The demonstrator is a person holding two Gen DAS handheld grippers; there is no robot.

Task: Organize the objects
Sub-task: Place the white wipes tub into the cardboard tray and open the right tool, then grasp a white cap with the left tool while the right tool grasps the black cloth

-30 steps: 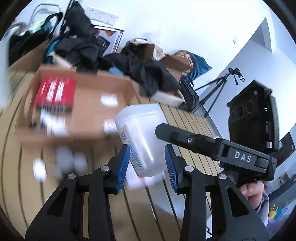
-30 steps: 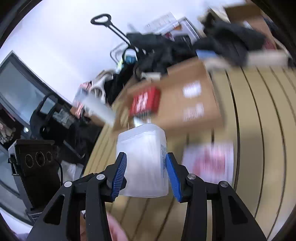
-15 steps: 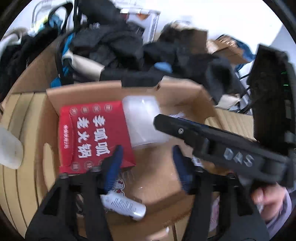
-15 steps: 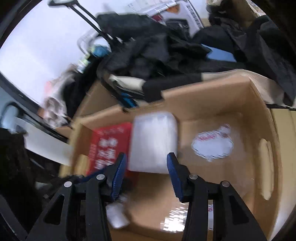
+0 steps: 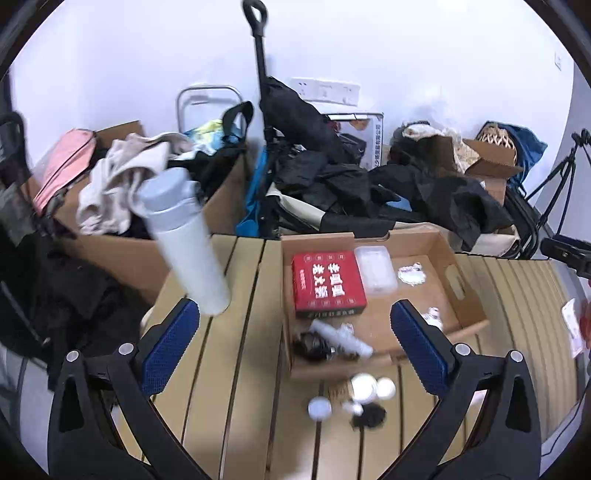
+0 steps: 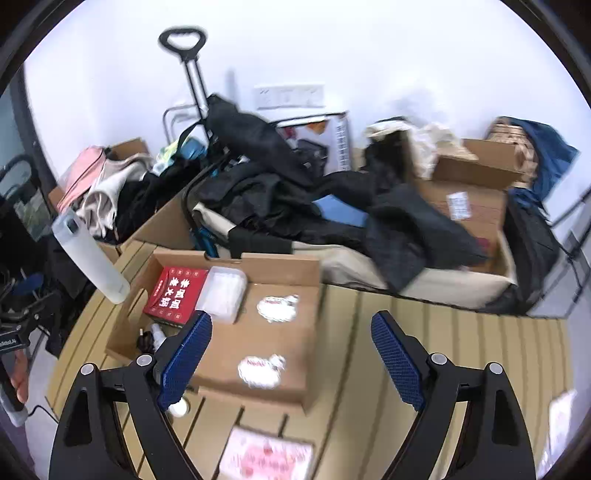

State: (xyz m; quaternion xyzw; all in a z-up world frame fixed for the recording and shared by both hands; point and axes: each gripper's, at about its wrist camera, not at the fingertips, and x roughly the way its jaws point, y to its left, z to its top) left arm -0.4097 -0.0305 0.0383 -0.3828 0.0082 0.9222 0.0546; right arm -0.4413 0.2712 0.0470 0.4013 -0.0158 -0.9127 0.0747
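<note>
The left gripper [image 5: 295, 328] stands spread wide, its jaws having just been opening, with nothing between them. The right gripper [image 6: 291, 350] is likewise released and empty, its jaws also just opened.

The clear tub [image 5: 375, 271] lies in the cardboard box [image 5: 458, 284] on the slatted table [image 5: 240, 332], touching the right edge of the red carton [image 5: 327, 284] in the left wrist view. The right wrist view shows the same tub [image 6: 223, 293] beside the red carton [image 6: 175, 293] at the box's far left end. Nearer the camera in the box lie a small white bottle [image 5: 341, 338] and a dark lump [image 5: 312, 345] that is too blurred to name. White stickers [image 6: 277, 308] sit on the box floor.

On the table in front of the box are a few small white round things [image 5: 364, 387] and a black scrap [image 5: 369, 415]. A tall pale flask [image 5: 183, 236] stands tilted at the table's left edge. A pink-printed packet [image 6: 266, 456] lies on the table near the right gripper.

Behind the table, dark clothes [image 5: 332, 177] are heaped over boxes and a trolley handle [image 5: 258, 33] against the white wall
</note>
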